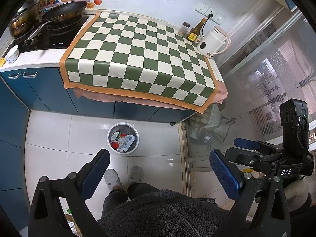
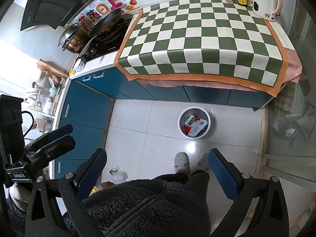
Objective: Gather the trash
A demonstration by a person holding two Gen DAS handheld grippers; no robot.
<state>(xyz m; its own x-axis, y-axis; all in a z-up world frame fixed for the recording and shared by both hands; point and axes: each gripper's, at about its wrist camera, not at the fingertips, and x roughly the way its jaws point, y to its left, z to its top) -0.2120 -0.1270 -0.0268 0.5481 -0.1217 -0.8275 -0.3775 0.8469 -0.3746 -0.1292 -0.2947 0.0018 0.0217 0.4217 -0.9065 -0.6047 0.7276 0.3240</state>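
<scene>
Left wrist view: left gripper (image 1: 158, 169) wide open, blue-padded jaws gripping nothing, held high above the pale tiled floor (image 1: 154, 138). Round white waste bin with grey liner (image 1: 123, 138) on the floor just ahead and slightly left of the jaws, near the blue cabinets, already holding crumpled white and red wrappers (image 1: 122, 139). Green-and-cream chequered mat (image 1: 138, 53) on the bench beyond, bare of litter. Right gripper (image 1: 246, 146) at the right edge, jaws apparently nearly closed, hard to judge.

Right wrist view: right gripper (image 2: 156, 170) equally wide open and empty. Same bin (image 2: 194, 122) ahead and to the right. Crumpled white plastic scrap (image 2: 118, 174) on the floor near the left jaw, beside an amber bottle partly hidden by the dark fleece sleeve (image 2: 150, 207); likely remaining litter, nearer the left hand. Contents deeper in the bin not discernible.
</scene>
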